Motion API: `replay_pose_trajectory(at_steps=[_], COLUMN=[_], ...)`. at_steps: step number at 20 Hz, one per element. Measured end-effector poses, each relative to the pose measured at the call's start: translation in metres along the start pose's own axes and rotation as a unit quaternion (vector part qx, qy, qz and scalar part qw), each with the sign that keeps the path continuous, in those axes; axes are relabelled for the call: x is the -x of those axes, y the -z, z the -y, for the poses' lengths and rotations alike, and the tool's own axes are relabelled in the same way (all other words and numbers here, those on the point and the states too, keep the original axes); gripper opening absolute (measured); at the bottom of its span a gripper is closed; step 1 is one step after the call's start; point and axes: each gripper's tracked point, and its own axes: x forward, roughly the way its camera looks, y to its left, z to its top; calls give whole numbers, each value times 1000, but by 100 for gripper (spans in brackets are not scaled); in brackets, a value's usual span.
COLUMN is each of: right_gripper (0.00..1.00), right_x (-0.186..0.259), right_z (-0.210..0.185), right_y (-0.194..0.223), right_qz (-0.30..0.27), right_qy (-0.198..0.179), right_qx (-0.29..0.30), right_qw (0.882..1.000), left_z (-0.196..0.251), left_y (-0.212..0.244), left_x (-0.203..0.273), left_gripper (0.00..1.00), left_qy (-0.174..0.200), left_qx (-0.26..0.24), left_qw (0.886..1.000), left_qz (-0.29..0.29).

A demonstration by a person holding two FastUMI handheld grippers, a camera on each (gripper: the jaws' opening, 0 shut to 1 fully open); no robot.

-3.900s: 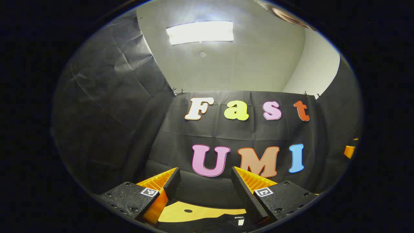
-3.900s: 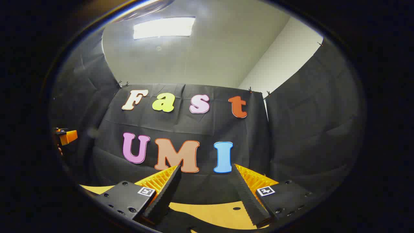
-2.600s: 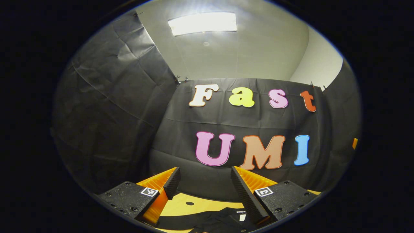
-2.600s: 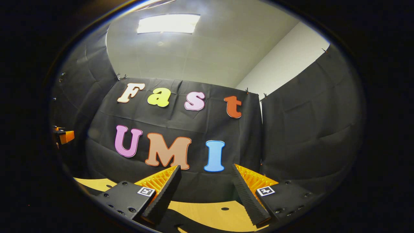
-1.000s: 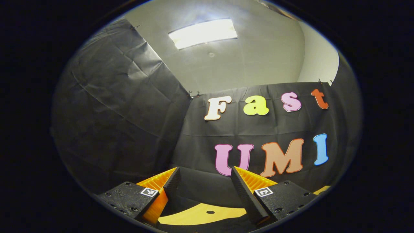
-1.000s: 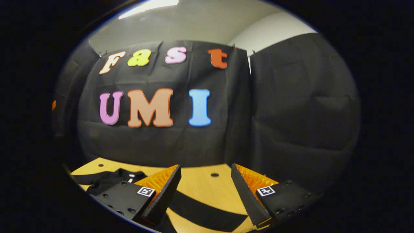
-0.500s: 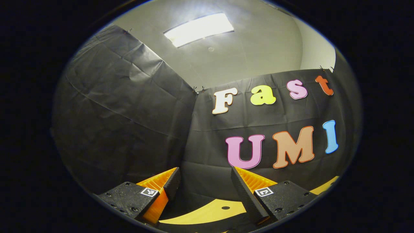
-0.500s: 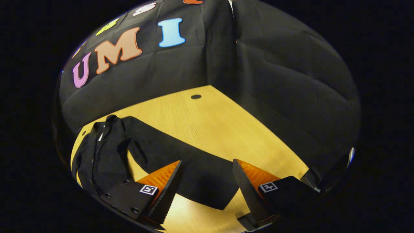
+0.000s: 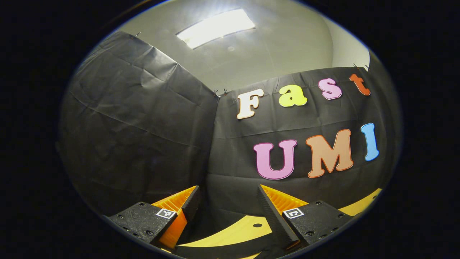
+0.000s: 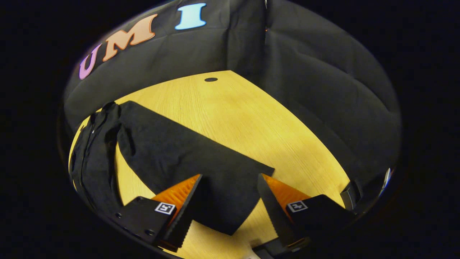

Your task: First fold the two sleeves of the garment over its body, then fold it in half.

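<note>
The black garment (image 10: 91, 154) lies on the wooden table (image 10: 230, 111), its body bunched at the left. One long sleeve (image 10: 187, 158) stretches flat across the wood toward my right gripper (image 10: 229, 177). That gripper tilts down over the sleeve's cuff end, open, with one finger on each side of the cloth. My left gripper (image 9: 228, 190) is open, holds nothing and points at the booth's wall corner. A dark strip of the garment (image 9: 222, 250) shows low between its fingers.
A small round hole (image 10: 211, 79) marks the table's far side, close to the black cloth wall. Bare wood lies to the right of the sleeve. A dark fitting (image 10: 354, 194) sits at the table's right edge. In the left gripper view a sliver of table (image 9: 230, 233) shows a hole (image 9: 257, 225).
My right gripper has tipped down from facing the wall and come in over the sleeve's cuff end. My left gripper has turned slightly left and stays open.
</note>
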Motion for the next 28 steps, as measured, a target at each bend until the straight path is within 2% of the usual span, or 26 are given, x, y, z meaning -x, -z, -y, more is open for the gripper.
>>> replay_pose_trajectory(at_steps=[1, 3, 4, 5, 6, 8, 10, 14, 18, 21, 25, 28], right_gripper=[95, 79, 63, 55, 38, 21, 15, 13, 13, 13, 13, 13], right_x=[0, -1, -2, -2, -2, 0, 1, 11, 18, 24, 33, 45], right_z=[-4, -12, -16, -19, -22, -25, -26, -34, -52, -88, -186, -283], right_y=[0, 1, 0, 1, 0, -1, -3, -28, -91, -153, -222, -260], right_qz=[-1, 0, -1, -3, -4, -7, -12, -2, 33, 78, 127, 164], right_qy=[-6, -13, -17, -19, -19, -15, -18, -40, -44, -55, -106, -146], right_qx=[-2, 9, 18, 28, 35, 41, 47, 36, 42, 80, 109, 171], right_qw=[1000, 1000, 1000, 999, 999, 999, 999, 999, 998, 992, 980, 960], left_z=[0, 1, 3, 4, 5, 5, 4, -2, -9, -24, -53, -87], left_y=[3, 6, 6, 5, 4, 5, 5, 9, 13, 24, 37, 37], left_x=[0, 0, 0, 0, -1, 1, 1, 2, 5, 6, 8, 5], left_gripper=[92, 92, 92, 92, 92, 92, 92, 92, 92, 92, 92, 93], left_qy=[1, 2, 4, 5, 6, 7, 7, 5, 7, 1, -15, -45], left_qx=[0, -2, -1, 1, 4, 10, 11, 14, 29, 35, 63, 73], left_qw=[1000, 1000, 1000, 1000, 1000, 1000, 1000, 1000, 999, 999, 996, 995], left_qz=[-4, -9, -9, -9, -7, -6, -6, -11, -17, -33, -55, -54])
